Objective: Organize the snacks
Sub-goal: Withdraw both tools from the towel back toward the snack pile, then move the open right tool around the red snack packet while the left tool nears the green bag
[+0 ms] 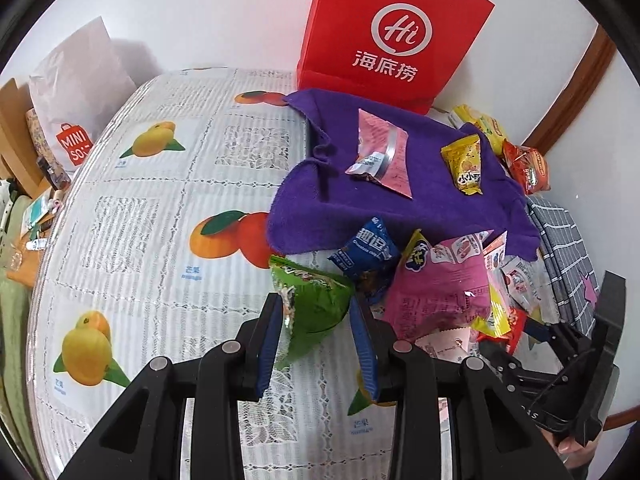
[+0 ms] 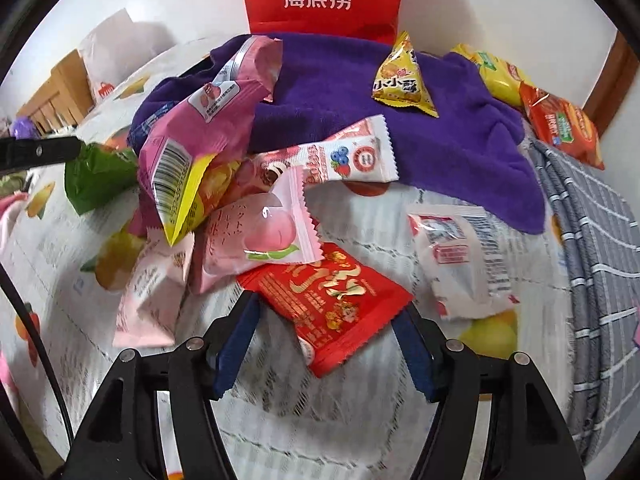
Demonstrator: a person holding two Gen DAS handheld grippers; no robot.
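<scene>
A heap of snack packets lies on the fruit-print tablecloth beside a purple towel. My left gripper has its blue pads on either side of a green packet, which fills the gap. Next to it lie a blue packet and a pink bag. My right gripper is open, its fingers straddling a red packet that lies flat. A pink peach packet, a berry bar and a white sachet lie close by. The right gripper also shows in the left wrist view.
A red paper bag stands at the wall behind the towel. On the towel lie a pink pouch and a yellow packet. Yellow and orange packets sit at the right. A grey checked cloth covers the right edge. A white Miniso bag stands at left.
</scene>
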